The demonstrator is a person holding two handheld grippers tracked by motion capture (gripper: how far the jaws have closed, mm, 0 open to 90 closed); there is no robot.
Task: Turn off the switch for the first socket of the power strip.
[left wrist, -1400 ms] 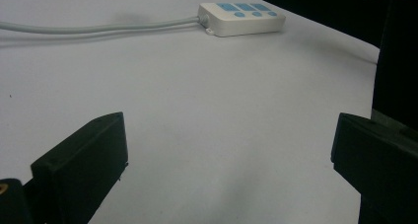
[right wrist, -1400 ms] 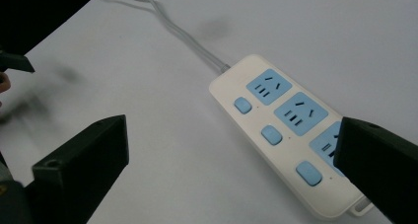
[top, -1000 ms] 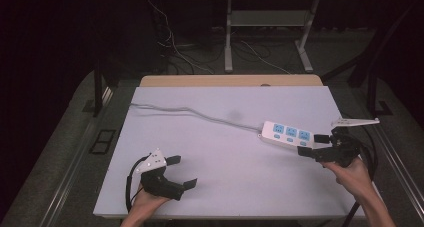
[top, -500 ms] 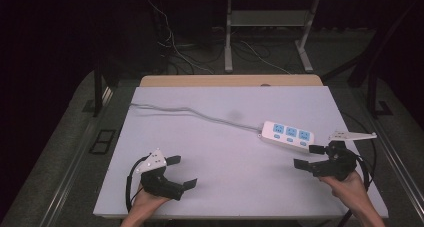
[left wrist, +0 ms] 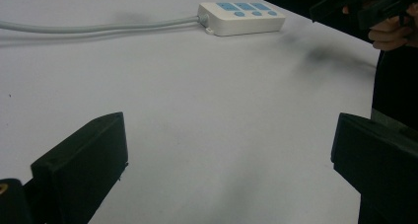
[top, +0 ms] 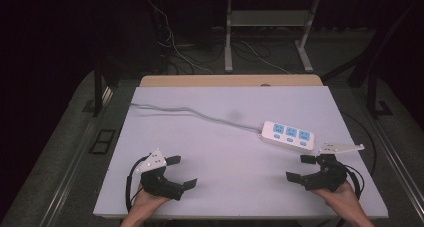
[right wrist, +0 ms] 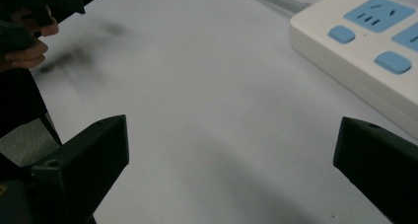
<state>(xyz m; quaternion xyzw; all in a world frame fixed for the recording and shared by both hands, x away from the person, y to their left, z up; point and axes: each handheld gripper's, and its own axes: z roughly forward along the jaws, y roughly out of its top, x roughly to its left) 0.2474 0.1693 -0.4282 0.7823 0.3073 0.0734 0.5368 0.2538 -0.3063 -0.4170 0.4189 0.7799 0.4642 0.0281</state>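
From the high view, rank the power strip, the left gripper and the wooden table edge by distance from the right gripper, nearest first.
1. Power strip: just beyond the right gripper, on the table's right side.
2. Left gripper: across the table, near its front left.
3. Wooden table edge: along the far side.

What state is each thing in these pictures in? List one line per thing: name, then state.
Power strip: lying flat on the table, sockets up, nothing plugged in, untouched.
Cord: slack, trailing from the strip across the table toward its far left corner.
Left gripper: open, holding nothing, near the table's front edge.
Right gripper: open, holding nothing, just short of the strip.
Table: white top.
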